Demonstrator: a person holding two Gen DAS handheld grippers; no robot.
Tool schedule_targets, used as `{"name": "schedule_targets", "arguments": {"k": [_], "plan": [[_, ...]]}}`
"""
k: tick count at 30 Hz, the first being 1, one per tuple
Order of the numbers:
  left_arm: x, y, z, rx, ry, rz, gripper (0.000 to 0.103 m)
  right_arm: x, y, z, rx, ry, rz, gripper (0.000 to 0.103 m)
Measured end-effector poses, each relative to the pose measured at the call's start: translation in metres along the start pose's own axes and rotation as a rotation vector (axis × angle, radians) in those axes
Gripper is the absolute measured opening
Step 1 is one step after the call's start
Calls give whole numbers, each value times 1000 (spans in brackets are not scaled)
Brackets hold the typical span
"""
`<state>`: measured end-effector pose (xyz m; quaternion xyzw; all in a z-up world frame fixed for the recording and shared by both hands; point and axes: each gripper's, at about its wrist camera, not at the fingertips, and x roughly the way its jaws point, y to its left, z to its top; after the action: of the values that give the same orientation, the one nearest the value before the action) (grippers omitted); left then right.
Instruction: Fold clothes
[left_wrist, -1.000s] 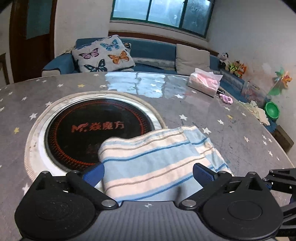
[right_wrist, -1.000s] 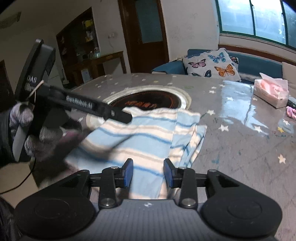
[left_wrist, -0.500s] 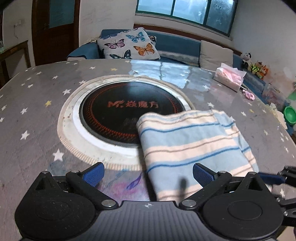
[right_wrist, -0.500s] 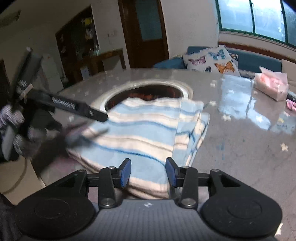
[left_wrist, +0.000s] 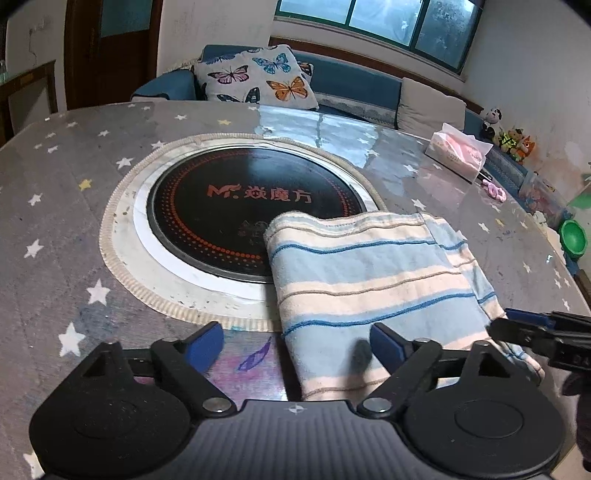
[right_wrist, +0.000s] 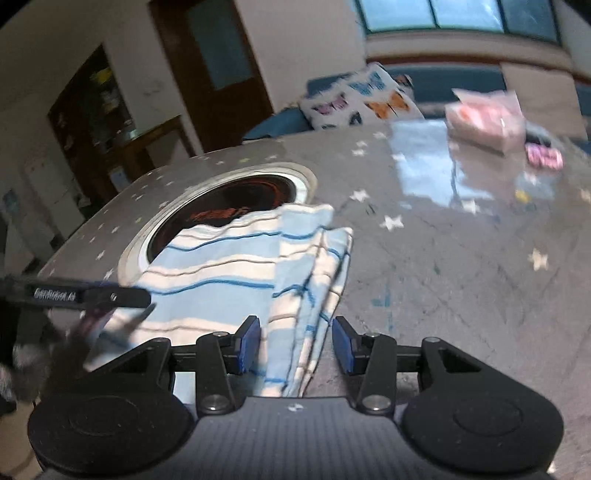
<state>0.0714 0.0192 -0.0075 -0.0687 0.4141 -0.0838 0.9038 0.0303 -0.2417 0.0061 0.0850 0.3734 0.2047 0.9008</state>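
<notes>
A folded blue and cream striped cloth (left_wrist: 373, 280) lies flat on the star-patterned table (left_wrist: 66, 229), partly over the black round hob (left_wrist: 236, 206). My left gripper (left_wrist: 295, 341) is open and empty, just in front of the cloth's near left corner. My right gripper (right_wrist: 295, 345) is open, with the cloth's (right_wrist: 236, 269) near right edge lying between its fingers. The right gripper's tip also shows at the right edge of the left wrist view (left_wrist: 532, 328). The left gripper's finger shows at the left of the right wrist view (right_wrist: 92, 295).
A pink tissue box (left_wrist: 458, 155) and a small pink item (left_wrist: 495, 192) sit at the table's far right. A butterfly cushion (left_wrist: 258, 79) lies on the blue sofa behind. A green bowl (left_wrist: 572, 242) and toys are off the table's right side.
The left gripper has pulled back off the cloth toward the near left. The right gripper has opened wider and shifted right along the cloth's near edge. The cloth lies flat.
</notes>
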Motion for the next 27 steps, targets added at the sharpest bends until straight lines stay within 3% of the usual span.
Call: {"name": "schedule_targets", "arguments": {"k": [9, 12, 17, 21, 23, 25, 27], "plan": [[2, -1, 1, -7, 5, -11, 72, 12, 3, 2, 24, 13, -10, 44], [2, -3, 1, -2, 9, -23, 65, 12, 3, 4, 37, 22, -4, 35], [4, -6, 1, 4, 12, -41, 62, 13, 5, 3, 59, 20, -5, 34], [4, -8, 1, 8, 13, -57, 41, 13, 7, 2, 65, 19, -9, 30], [4, -9, 0, 11, 10, -51, 36, 14, 8, 2, 70, 20, -8, 26], [4, -7, 0, 3, 9, -51, 22, 14, 8, 1, 82, 20, -6, 21], [3, -5, -1, -9, 10, -56, 20, 14, 8, 1, 87, 21, -2, 18]]}}
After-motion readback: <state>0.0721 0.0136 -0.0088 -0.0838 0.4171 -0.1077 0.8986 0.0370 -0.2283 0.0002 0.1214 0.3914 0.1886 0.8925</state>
